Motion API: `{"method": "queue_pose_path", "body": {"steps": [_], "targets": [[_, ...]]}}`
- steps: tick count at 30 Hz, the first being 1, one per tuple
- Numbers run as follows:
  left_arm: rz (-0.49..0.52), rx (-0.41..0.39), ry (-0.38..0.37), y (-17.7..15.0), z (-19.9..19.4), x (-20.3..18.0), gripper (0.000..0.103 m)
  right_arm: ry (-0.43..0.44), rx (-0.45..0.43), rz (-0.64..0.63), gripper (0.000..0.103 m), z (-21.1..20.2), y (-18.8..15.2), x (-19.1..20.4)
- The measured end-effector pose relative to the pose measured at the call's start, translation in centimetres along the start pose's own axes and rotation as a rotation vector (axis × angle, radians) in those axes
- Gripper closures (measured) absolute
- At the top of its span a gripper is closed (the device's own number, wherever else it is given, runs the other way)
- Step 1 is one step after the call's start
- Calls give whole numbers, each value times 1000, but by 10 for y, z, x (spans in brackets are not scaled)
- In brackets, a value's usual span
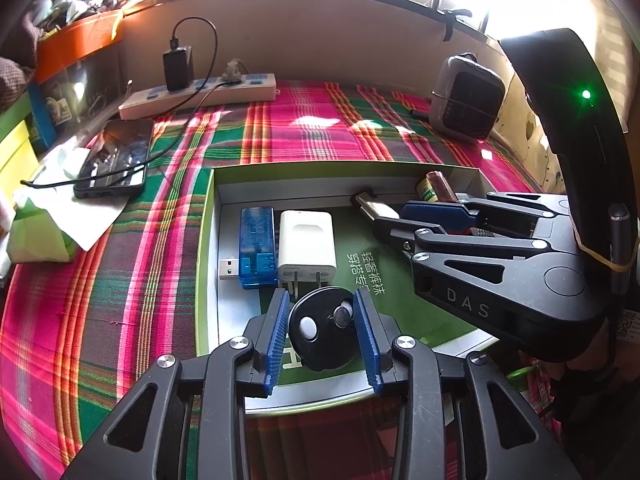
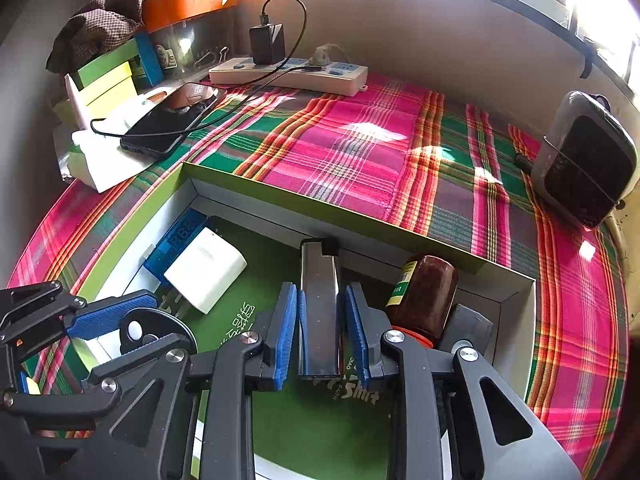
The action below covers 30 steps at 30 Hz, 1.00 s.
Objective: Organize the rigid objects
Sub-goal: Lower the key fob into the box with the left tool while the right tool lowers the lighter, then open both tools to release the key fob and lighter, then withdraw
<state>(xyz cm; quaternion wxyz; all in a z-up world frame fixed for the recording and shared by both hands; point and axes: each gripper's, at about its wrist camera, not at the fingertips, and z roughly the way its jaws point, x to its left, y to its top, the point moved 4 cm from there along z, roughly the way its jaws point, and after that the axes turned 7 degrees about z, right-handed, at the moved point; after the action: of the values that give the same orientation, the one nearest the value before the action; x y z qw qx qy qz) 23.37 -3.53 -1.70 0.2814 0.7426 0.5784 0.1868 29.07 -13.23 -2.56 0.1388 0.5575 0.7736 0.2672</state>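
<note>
Nearest, the left tongs [image 1: 320,312] stand apart around a round black key fob [image 1: 320,328] lying on the green box [image 1: 208,240] floor, pads just off it. At two o'clock the right tongs [image 2: 322,316] straddle a silver lighter [image 2: 319,300], blue pads flanking it with slim gaps. Beyond, at eleven o'clock, white charger [image 1: 306,244] and blue USB tester [image 1: 257,246] lie touching.

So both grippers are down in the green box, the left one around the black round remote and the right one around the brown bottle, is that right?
Not quite. The right gripper is around the silver lighter; the brown bottle lies beside it, outside the jaws, as the right wrist view shows. The left gripper is around the black remote in the green box.
</note>
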Motion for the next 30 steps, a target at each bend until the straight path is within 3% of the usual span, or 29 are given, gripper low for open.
{"method": "queue_pose_path", "body": {"steps": [8,14,30], "targets": [[-3,-6,-1,0,-7,-2,65,1,-15,9,67,-8,0,-1],[3,-25,1,1,-18,-6,60,-2,-33,23,66,-19,-2,-3],[28,-77,16,-7,-54,-20,60,0,-117,87,66,-72,-22,-10]]}}
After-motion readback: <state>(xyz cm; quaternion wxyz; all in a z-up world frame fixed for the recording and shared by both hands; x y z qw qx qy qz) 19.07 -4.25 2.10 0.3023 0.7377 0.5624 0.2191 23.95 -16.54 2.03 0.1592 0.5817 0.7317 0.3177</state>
